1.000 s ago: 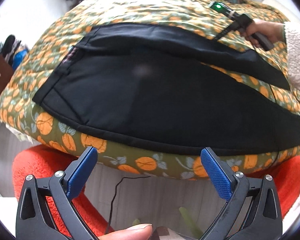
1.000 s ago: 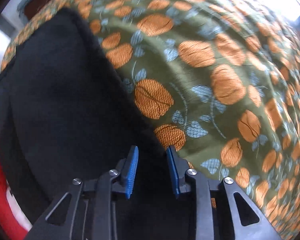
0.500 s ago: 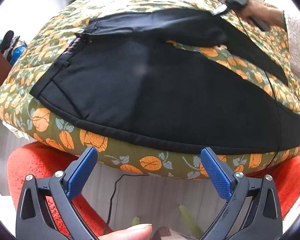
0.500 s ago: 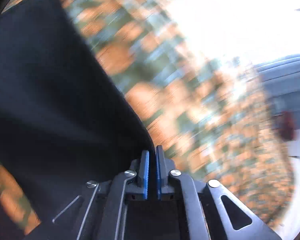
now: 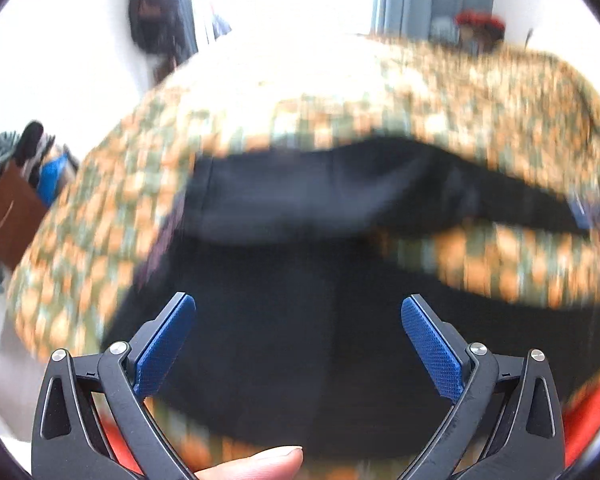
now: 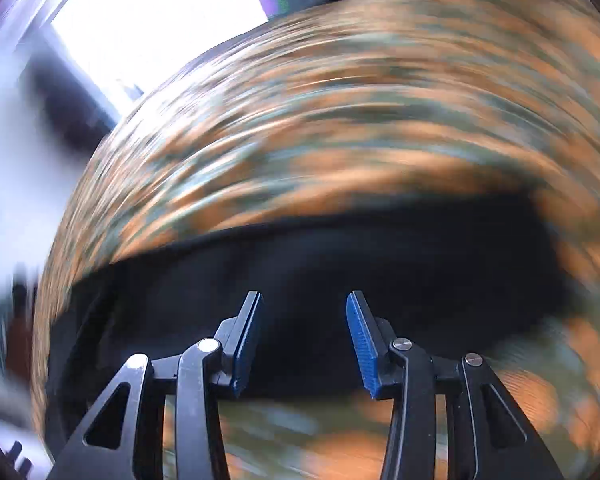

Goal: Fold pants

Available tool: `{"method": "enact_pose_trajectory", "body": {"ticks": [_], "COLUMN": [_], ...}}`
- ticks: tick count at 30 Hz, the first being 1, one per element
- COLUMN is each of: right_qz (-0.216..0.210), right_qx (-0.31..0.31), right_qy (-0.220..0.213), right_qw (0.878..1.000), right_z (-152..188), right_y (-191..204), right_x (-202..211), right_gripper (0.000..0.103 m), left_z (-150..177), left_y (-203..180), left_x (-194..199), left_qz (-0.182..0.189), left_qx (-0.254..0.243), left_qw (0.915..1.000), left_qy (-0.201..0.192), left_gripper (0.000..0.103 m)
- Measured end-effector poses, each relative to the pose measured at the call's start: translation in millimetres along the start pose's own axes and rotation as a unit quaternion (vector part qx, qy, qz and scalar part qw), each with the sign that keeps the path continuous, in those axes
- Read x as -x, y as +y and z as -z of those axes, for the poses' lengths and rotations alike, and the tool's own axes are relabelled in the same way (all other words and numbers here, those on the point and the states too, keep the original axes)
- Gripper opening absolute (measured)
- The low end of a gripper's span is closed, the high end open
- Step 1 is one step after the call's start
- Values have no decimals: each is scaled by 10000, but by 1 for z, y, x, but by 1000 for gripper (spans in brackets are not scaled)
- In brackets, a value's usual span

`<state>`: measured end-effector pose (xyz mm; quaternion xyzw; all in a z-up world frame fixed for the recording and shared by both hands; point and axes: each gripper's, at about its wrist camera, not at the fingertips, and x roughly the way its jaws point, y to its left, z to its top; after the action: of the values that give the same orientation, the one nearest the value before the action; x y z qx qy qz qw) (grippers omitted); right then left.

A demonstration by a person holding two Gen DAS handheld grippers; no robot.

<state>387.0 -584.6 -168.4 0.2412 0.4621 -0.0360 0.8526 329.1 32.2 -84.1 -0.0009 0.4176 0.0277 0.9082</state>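
Both our grippers, left (image 5: 298, 344) and right (image 6: 303, 336), gape empty; the loose black cloth pants (image 5: 300, 320) could slide, undoing the fold.

Daylight glares white from the window (image 5: 284, 8) ahead of both grippers. Both views smear with motion blur, fisheye-curved at their dark edges.

Your landmark is the quilt (image 5: 380, 92) — the pants (image 5: 300, 280) lie on it, one leg folded over toward its far side. Your left gripper (image 5: 298, 320) hangs over the pants at the quilt's near edge, jaws wide apart. Your right gripper (image 6: 303, 330) sits over the pants too, fingers parted, nothing between them — quilt beyond.
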Motion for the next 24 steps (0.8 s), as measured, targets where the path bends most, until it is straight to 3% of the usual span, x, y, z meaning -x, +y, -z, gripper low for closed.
{"method": "enact_pose_trajectory", "body": {"ticks": [3,4,6,8,10,11,12,14,16,17,18,19,20,22,24], "right_qz": [435,391,64,-490,-976,-841,-447,198,1088,1280,1381,1637,1847,1880,1474], "right_qx": [-990,-1413,-2012,-2429,-2530,-2444,-2029,-1311,-470,-321,-317,-323,-306,-228,-102], "right_qy": [-6,15,157,-39,-25,36,-40,-389,-545,-361,-125,113,96,-420,-721], "right_qw": [9941,9892,9794,9688,9625,9660,9782,9904,9915,9906,9898,9859,9823,9810,9864], "right_z": [10,15,15,12,3,-3,-18,-37,-59,-66,-69,-71,-66,-58,-42], "right_y": [-96,-124,-158,-172,-174,-169,-157,-138,-125,-125,-130,-131,-138,-126,-105], "right_x": [25,27,20,12,-1,-6,-4,8,8,-3,-12,-21,-16,4,27], "right_gripper": [45,45,45,45,41,17,7,6,7,12,27,33,43,46,60], "left_z": [-49,-59,-76,-79,-74,-68,-60,-52,-46,-46,-45,-45,-46,-46,-40], "left_y": [-6,-9,-15,-19,-21,-21,-21,-19,-21,-23,-24,-25,-27,-31,-36], "left_x": [-49,-69,-121,-161,-204,-217,-230,-236,-236,-236,-235,-235,-232,-213,-186], "left_qz": [-141,-184,-428,-654,-804,-803,-803,-739,-687,-736,-777,-803,-851,-1086,-935], "left_qx": [188,239,230,59,-138,-172,-186,-171,-231,-260,-285,-295,-305,-400,-516], "left_qw": [9989,9987,9986,9978,9950,9934,9913,9914,9920,9918,9916,9915,9912,9901,9926], "left_qy": [-407,-404,-219,42,569,799,1029,1064,1031,1009,993,982,966,800,572], "left_gripper": [103,103,103,103,103,103,103,103,103,103,103,103,103,103,103]}}
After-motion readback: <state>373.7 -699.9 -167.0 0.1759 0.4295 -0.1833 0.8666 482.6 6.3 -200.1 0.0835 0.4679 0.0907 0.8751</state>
